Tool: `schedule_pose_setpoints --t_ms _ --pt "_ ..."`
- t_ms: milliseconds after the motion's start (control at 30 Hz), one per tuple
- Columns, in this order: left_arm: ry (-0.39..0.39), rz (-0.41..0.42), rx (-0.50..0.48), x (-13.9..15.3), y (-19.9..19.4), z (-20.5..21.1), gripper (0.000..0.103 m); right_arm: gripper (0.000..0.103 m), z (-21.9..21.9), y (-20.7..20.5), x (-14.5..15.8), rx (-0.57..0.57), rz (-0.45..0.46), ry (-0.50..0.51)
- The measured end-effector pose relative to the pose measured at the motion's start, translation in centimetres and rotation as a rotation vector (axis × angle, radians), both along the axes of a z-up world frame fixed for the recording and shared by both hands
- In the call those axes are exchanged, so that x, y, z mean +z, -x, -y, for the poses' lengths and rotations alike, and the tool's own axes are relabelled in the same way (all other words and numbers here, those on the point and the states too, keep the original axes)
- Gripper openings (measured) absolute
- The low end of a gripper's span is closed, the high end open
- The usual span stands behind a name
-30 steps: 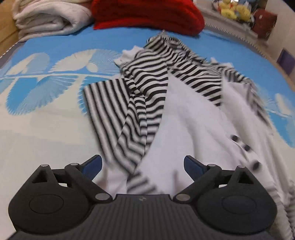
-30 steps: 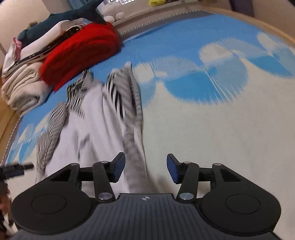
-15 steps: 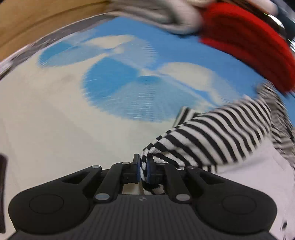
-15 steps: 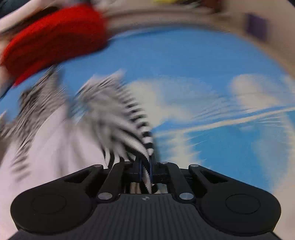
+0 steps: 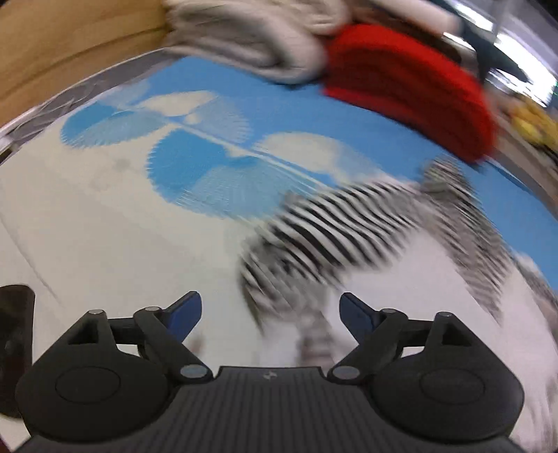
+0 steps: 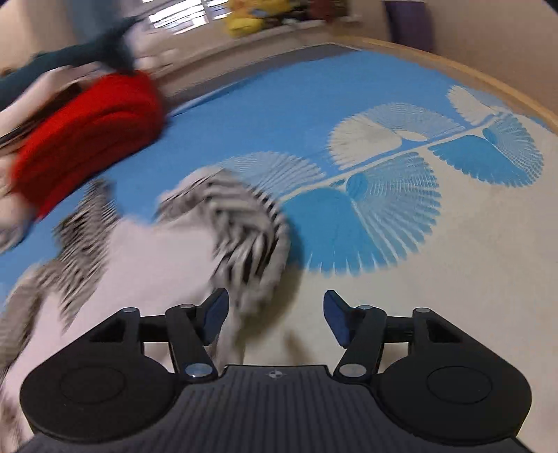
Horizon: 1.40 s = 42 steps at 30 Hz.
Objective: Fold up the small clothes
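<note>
A small white garment with black-and-white striped sleeves [image 5: 334,237] lies on the blue and cream patterned mat [image 5: 104,237], blurred by motion. In the left wrist view my left gripper [image 5: 270,313] has its jaws opening wide above one striped sleeve end, and its pads touch nothing. In the right wrist view the other striped sleeve [image 6: 244,223] lies curled just ahead of my right gripper [image 6: 275,317]. Its jaws are opening too, with the cloth by the left finger [image 6: 214,315] but not pinched.
A folded red knit [image 5: 411,87] and a pale folded pile [image 5: 251,38] sit at the mat's far edge, with a dark teal item [image 6: 94,45] and yellow toys [image 6: 251,15] beyond. A wooden floor [image 5: 69,41] borders the mat. A dark object [image 5: 14,331] pokes in at left.
Both grippers went from open to pinching a striped sleeve half a second ago, and now both have let go and stand open. The sleeves have been pulled outward and dropped.
</note>
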<state>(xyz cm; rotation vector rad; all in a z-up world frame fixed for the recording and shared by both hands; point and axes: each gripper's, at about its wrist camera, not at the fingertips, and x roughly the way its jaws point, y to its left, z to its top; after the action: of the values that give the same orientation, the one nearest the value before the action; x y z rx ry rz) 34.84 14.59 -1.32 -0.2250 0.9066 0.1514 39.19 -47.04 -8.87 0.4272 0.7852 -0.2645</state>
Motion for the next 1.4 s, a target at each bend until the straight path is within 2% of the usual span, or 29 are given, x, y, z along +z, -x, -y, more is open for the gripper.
schedule_pose_setpoints --t_ms 67,133,233,267,300,367,400,467,500,533,567,600,667,800,900,933,967,1033,1067,1100,1133,1167,1200,1233,1333,1400 --pt "0.026 -0.002 -0.114 0.3 4.5 2.4 0.095 0.066 -1.1 4.2 1.0 0.049 0.015 -0.011" --pt "0.078 -0.066 -0.218 -0.8 8.2 4.9 0.095 0.067 -2.3 8.7 1.5 0.078 0.025 -0.016" --pt "0.183 -0.174 -0.340 -3.4 11.5 8.4 0.094 0.067 -4.1 14.0 0.7 0.070 0.022 -0.042" --pt "0.185 -0.200 -0.338 -4.5 12.0 9.2 0.089 0.067 -4.7 15.2 0.2 0.067 0.016 -0.057" --pt "0.189 -0.228 -0.321 -5.5 12.1 9.7 0.080 0.067 -5.1 15.9 -0.2 0.069 0.011 -0.071" --pt "0.254 -0.289 -0.263 -7.7 11.6 9.6 0.073 0.067 -6.1 17.4 -1.0 0.077 -0.002 -0.107" --pt "0.298 -0.307 -0.220 -8.7 11.3 9.1 0.073 0.067 -6.4 17.9 -1.1 0.076 -0.002 -0.117" --pt "0.336 -0.274 -0.184 -9.1 10.8 8.6 0.075 0.067 -6.7 18.8 -1.8 0.065 0.010 -0.132" --pt "0.343 -0.267 -0.174 -8.9 10.7 8.7 0.068 0.067 -6.6 19.1 -2.2 0.053 0.012 -0.128" --pt "0.352 -0.245 -0.190 -8.7 10.6 9.0 0.049 0.067 -6.6 19.3 -2.6 0.045 0.015 -0.120" --pt "0.351 -0.243 -0.221 -8.6 10.7 9.5 0.006 0.065 -6.4 19.2 -3.1 0.039 0.010 -0.110" --pt "0.328 -0.262 -0.221 -8.4 10.7 9.9 0.004 0.063 -6.1 19.0 -3.7 0.014 -0.017 -0.097" --pt "0.277 -0.238 -0.225 -6.7 11.9 9.8 0.004 0.061 -5.5 18.9 -3.8 -0.010 -0.012 -0.124" --pt "0.270 -0.151 -0.239 -2.2 16.8 5.4 0.004 0.060 -4.6 19.2 -3.3 -0.045 0.043 -0.106" --pt "0.179 -0.166 -0.167 -2.2 18.5 1.5 0.004 0.060 -4.2 19.2 -3.5 -0.039 0.046 -0.120" --pt "0.193 -0.194 -0.145 -3.1 18.5 0.3 0.004 0.060 -4.2 19.1 -3.7 -0.030 0.042 -0.125" --pt "0.242 -0.228 -0.130 -4.2 18.5 -0.6 0.004 0.060 -4.3 18.9 -3.7 -0.024 0.038 -0.126" --pt "0.329 -0.237 -0.116 -5.4 18.4 -1.2 0.007 0.060 -4.5 18.6 -3.8 -0.016 0.032 -0.123" --pt "0.353 -0.221 -0.108 -5.8 18.4 -1.2 0.017 0.060 -4.6 18.6 -3.8 -0.014 0.034 -0.126" --pt "0.371 -0.208 -0.101 -6.0 18.3 -1.0 0.034 0.060 -4.8 18.6 -3.7 -0.008 0.037 -0.132" --pt "0.386 -0.197 -0.091 -6.3 18.1 -0.7 0.046 0.060 -4.9 18.6 -3.7 0.000 0.043 -0.141" --pt "0.400 -0.187 -0.079 -6.6 17.9 -0.8 0.068 0.060 -5.0 18.6 -3.7 0.008 0.044 -0.149" --pt "0.411 -0.179 -0.070 -6.9 17.7 -0.7 0.079 0.061 -5.1 18.5 -3.8 0.026 0.040 -0.162" --pt "0.424 -0.174 -0.060 -6.9 18.1 -1.2 0.081 0.061 -5.2 18.4 -4.1 0.051 0.028 -0.187" --pt "0.533 -0.176 -0.052 -7.5 17.1 -1.2 0.083 0.061 -5.6 17.6 -5.8 0.113 -0.048 -0.315" --pt "0.535 -0.188 -0.064 -7.8 16.6 -0.4 0.083 0.061 -6.3 17.0 -7.1 0.117 -0.116 -0.321"
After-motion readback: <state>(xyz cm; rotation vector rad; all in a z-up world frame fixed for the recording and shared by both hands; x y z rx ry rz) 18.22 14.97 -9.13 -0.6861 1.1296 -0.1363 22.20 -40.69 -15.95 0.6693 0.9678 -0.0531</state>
